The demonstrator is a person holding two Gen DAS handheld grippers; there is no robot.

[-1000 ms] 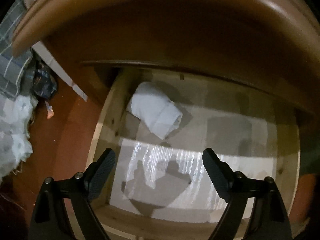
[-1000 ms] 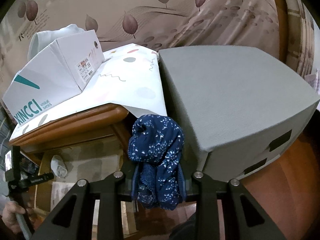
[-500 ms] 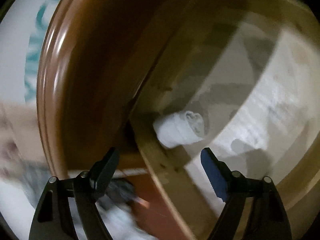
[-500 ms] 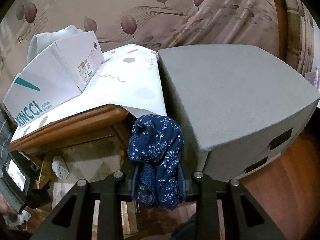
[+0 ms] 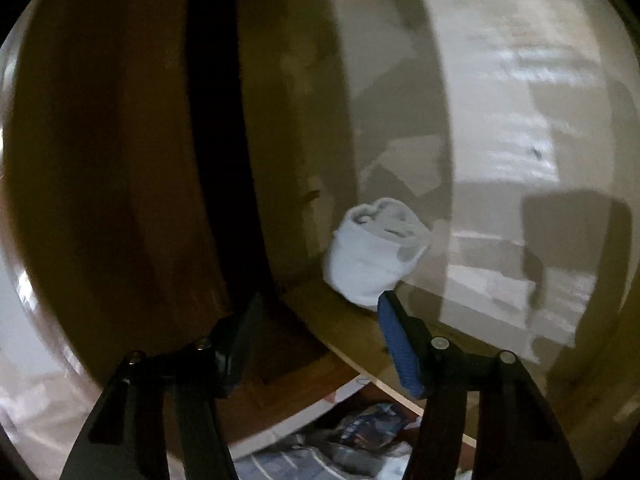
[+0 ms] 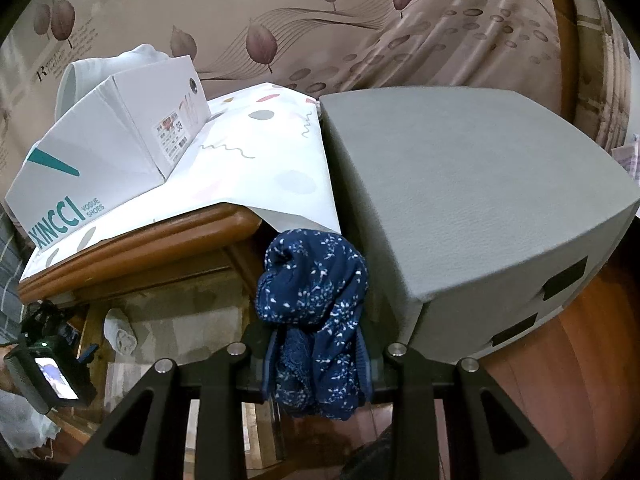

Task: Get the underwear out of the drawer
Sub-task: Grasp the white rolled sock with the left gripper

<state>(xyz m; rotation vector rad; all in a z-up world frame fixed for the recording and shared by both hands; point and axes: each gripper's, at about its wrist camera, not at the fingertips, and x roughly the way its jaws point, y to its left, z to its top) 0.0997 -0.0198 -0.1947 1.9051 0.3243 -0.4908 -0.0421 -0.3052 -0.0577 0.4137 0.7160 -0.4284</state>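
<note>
white roll: a small rolled-up bundle of white cotton underwear (image 5: 374, 250) sat in the corner of the open pale wooden drawer (image 5: 500, 128), snug against the side wall. It hadn't been lifted yet.

blue piece: a navy floral-print fabric piece (image 6: 316, 320) was already out of the drawer, clenched between the fingers of the right gripper (image 6: 316, 364) and hanging off both sides of the pads.

left gripper: the left gripper (image 5: 320, 344) was rolled onto its side with its jaws closing, and nothing was between them. The blue-padded fingertip (image 5: 394, 332) sat just in front of the roll's near end; whether it touched is too blurry to call.

step in hand, probably: getting the left fingers around the white roll.

how to do it well, imo: the jaws were narrowing before the roll was inside them, so they'd want to stay wide enough to straddle the whole bundle, then push in past its near end and pinch across the middle. Grabbing only the outer layer would likely unroll it.

watch out for: the drawer's wooden side wall (image 5: 316, 320) was right beside the roll, so one finger had to slip between wall and fabric without jamming.

right side: best kept parked by the grey textured box (image 6: 460, 184), well away from the drawer.
</note>
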